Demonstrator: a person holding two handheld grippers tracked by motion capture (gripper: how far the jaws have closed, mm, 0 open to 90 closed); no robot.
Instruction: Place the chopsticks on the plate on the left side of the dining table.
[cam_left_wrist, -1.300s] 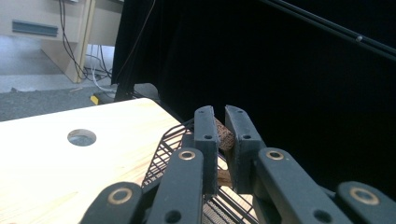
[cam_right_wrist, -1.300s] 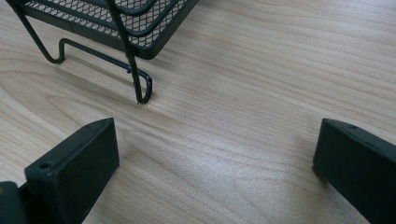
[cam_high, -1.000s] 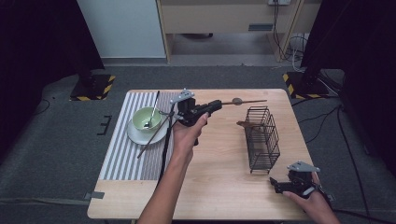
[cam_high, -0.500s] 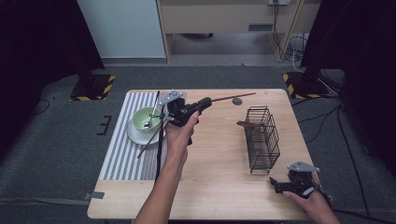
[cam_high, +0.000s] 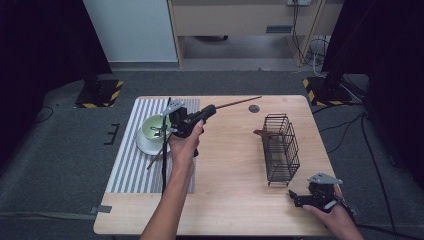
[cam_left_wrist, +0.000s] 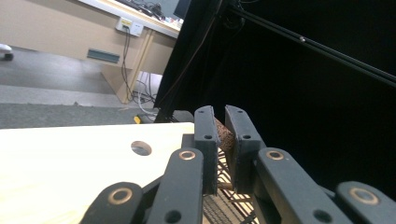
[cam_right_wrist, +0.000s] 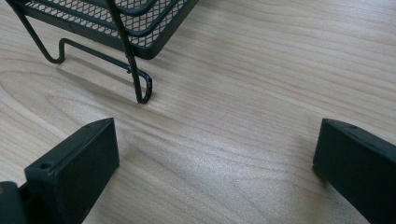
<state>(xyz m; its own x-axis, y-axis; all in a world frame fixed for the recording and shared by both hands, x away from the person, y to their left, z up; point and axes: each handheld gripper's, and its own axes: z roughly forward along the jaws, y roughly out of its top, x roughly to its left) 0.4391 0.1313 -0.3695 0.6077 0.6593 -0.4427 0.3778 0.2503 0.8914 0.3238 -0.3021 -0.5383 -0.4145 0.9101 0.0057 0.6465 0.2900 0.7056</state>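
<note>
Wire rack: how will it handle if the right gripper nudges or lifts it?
The rack looks light: thin open wire. Tall, narrow and on thin wire feet, it may tip or skid on the smooth table. The frame probably stays stiff.

1. Overhead light is falling evenly on the wooden table (cam_high: 235, 170); the surrounding room is staying dim.
2. The wire rack (cam_right_wrist: 116, 28) is casting soft shadows.
3. Near jaws are blurring slightly in both gripper views; no glare is showing.
</note>
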